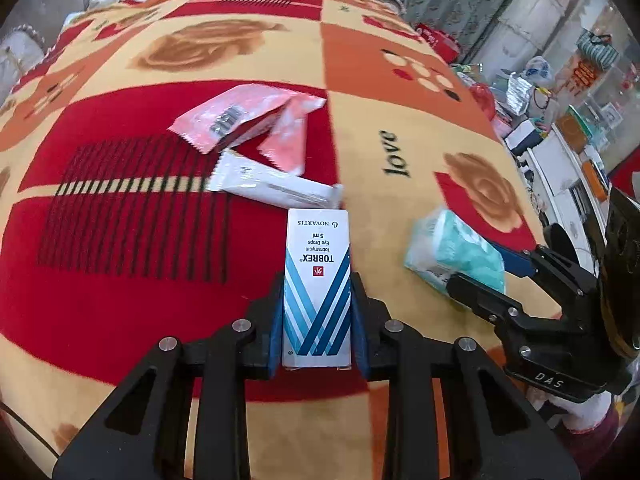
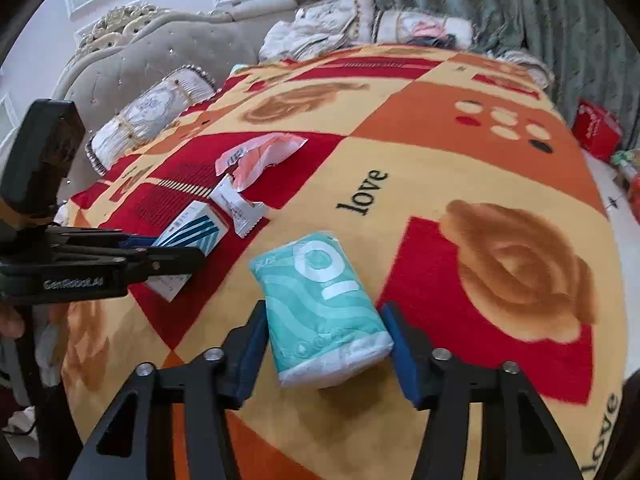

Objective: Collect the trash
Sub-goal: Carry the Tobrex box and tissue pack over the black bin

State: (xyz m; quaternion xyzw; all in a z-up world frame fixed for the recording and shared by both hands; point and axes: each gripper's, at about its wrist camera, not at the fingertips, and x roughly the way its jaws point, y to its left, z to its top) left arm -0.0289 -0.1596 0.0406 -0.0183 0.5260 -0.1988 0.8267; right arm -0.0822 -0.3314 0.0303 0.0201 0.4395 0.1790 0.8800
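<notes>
A: What lies around the left gripper (image 1: pixel 317 308)?

B: Its blue pads are clamped on the flat sides of a white and blue striped cardboard eye-drop box (image 1: pixel 317 284), which sticks out ahead over the red, orange and yellow patterned fleece blanket (image 1: pixel 120 320). Just past the box's far end lies a white plastic sachet (image 1: pixel 276 188), and beyond that two pink torn wrappers (image 1: pixel 240 118), overlapping.

A: And to its right?

B: The right gripper (image 2: pixel 326 344), with a teal and white soft tissue pack (image 2: pixel 322 304) between its jaws. The pads sit at the pack's two sides, though I can't tell whether they press it. The pack rests on the blanket.

A: Anything only one camera gives?

B: The right wrist view shows a grey tufted headboard (image 2: pixel 132 60) and a white bolster pillow (image 2: pixel 152 116) beyond the left gripper; the left wrist view shows cluttered shelves (image 1: pixel 568 132) off the bed's right edge.
</notes>
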